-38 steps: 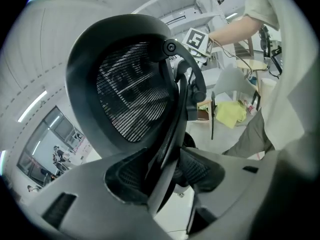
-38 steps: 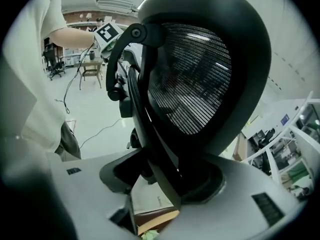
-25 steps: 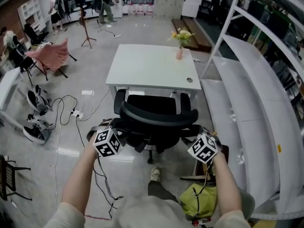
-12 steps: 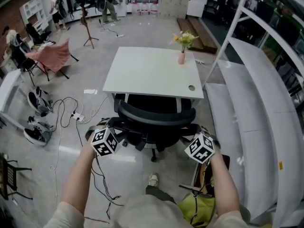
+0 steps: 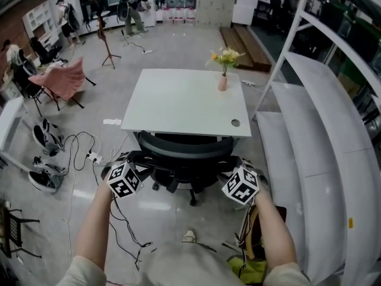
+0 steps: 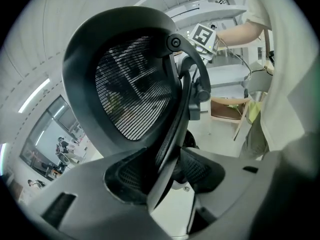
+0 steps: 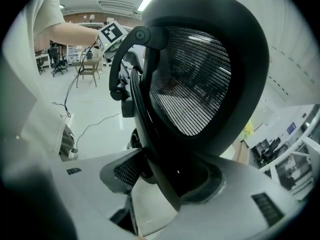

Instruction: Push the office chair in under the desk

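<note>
The black mesh office chair stands at the near edge of the white desk, its seat hidden beneath the tabletop and only the backrest and base showing. My left gripper holds the backrest's left edge; my right gripper holds its right edge. In the left gripper view the backrest's black frame runs between the jaws of the left gripper, pads against it. The right gripper view shows the same: the frame is clamped in the right gripper.
A pink vase of flowers stands on the desk's far right. White curved shelving runs along the right. Cables and a power strip lie on the floor at left. A pink folding chair and people are farther back.
The chair has rolled forward toward the desk, so its seat has gone under the tabletop. Both grippers moved forward with the backrest, keeping their hold.
</note>
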`<move>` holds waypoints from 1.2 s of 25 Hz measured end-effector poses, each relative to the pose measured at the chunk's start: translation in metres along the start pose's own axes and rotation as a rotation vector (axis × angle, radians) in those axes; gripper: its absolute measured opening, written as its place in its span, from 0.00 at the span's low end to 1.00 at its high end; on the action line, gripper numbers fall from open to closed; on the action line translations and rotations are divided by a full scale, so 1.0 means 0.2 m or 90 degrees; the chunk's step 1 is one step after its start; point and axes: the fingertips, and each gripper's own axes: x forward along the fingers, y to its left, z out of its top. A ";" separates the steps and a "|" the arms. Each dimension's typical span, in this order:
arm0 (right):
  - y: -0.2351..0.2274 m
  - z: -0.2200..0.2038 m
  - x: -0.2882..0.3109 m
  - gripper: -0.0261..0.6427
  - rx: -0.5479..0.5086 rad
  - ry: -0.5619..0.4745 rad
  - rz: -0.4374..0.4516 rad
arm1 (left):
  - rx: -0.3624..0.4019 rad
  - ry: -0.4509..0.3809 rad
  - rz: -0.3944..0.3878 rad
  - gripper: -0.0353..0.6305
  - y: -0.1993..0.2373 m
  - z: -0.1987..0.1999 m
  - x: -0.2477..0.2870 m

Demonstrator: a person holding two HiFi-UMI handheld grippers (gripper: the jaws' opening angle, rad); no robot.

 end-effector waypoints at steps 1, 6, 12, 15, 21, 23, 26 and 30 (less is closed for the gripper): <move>-0.03 0.00 0.01 0.37 -0.001 0.000 0.003 | -0.003 0.003 -0.003 0.37 0.02 0.01 0.01; -0.12 0.01 0.05 0.37 -0.006 -0.003 0.001 | -0.005 0.006 -0.004 0.37 0.11 0.02 0.07; -0.17 0.03 0.09 0.37 -0.006 -0.001 -0.002 | -0.001 -0.001 0.001 0.38 0.18 0.01 0.11; -0.20 0.04 0.12 0.37 -0.006 -0.001 -0.005 | 0.003 -0.006 0.006 0.38 0.21 0.01 0.13; -0.22 0.08 0.16 0.37 0.005 0.005 -0.009 | 0.018 -0.021 0.001 0.38 0.29 -0.03 0.15; -0.25 0.09 0.19 0.37 0.008 0.007 -0.018 | 0.025 -0.024 0.006 0.38 0.32 -0.03 0.17; -0.29 0.10 0.22 0.37 0.016 0.014 -0.024 | 0.029 -0.024 0.010 0.38 0.38 -0.04 0.20; -0.37 0.12 0.27 0.37 0.024 0.018 -0.031 | 0.031 -0.019 0.009 0.38 0.46 -0.04 0.26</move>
